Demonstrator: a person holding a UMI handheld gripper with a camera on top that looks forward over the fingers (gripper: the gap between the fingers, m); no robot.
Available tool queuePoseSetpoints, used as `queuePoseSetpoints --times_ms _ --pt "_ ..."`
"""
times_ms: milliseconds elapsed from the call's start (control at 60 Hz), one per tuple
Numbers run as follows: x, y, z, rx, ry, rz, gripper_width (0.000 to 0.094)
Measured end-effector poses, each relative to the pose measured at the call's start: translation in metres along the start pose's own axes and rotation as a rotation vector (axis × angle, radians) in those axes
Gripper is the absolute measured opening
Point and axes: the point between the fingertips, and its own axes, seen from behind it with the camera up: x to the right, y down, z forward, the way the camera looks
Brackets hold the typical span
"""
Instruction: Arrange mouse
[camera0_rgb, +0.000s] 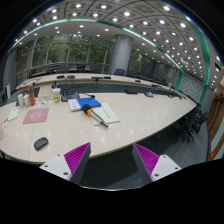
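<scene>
gripper (108, 160) is hovering with fingers spread apart, grasping nothing. mouse (41, 143) is sitting on the worktop (130, 120) at 10 o'clock from the fingers, near its edge. likely light, rigid, smooth-shelled; pinching across its narrow sides looks safest.

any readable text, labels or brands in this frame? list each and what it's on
None readable.
Papers and book in the middle of the table: any print too small to read.
Blue item beside them: no legible label.
Pink sheet: pattern only, no words made out.
Mouse near the table edge: no visible logo.
Gripper: open, holds nothing, no markings on its pads.
</scene>
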Motion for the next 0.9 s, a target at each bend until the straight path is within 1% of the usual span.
queuePoseSetpoints --times_ms 117,133,233,367,383,450,517,567,667,767,900 --pt "-0.01 0.019 0.001 -0.024 -0.033 -0.009 0.0857" --pt "-0.009 0.035 0.002 -0.027 -0.038 -0.01 0.0855" --pt "-0.02 0.059 0.004 -0.064 -0.066 -0.027 0.0856" --pt "-0.053 0.098 0.005 -0.103 -0.134 -0.05 0.0859" --pt "-0.061 0.11 0.011 -0.104 -0.146 -0.05 0.0858" --pt "-0.09 0.128 0.017 -0.115 -0.19 -0.053 0.0863" --pt "-0.128 0.134 0.019 -0.123 -0.25 -0.054 0.0855" --pt "-0.158 0.139 0.025 -0.11 -0.297 -0.047 0.0858" --pt "-0.225 0.132 0.036 -0.072 -0.39 -0.044 0.0859" --pt "-0.29 0.126 0.051 -0.041 -0.45 -0.057 0.0857" --pt "-0.365 0.125 0.081 -0.053 -0.491 -0.047 0.086"
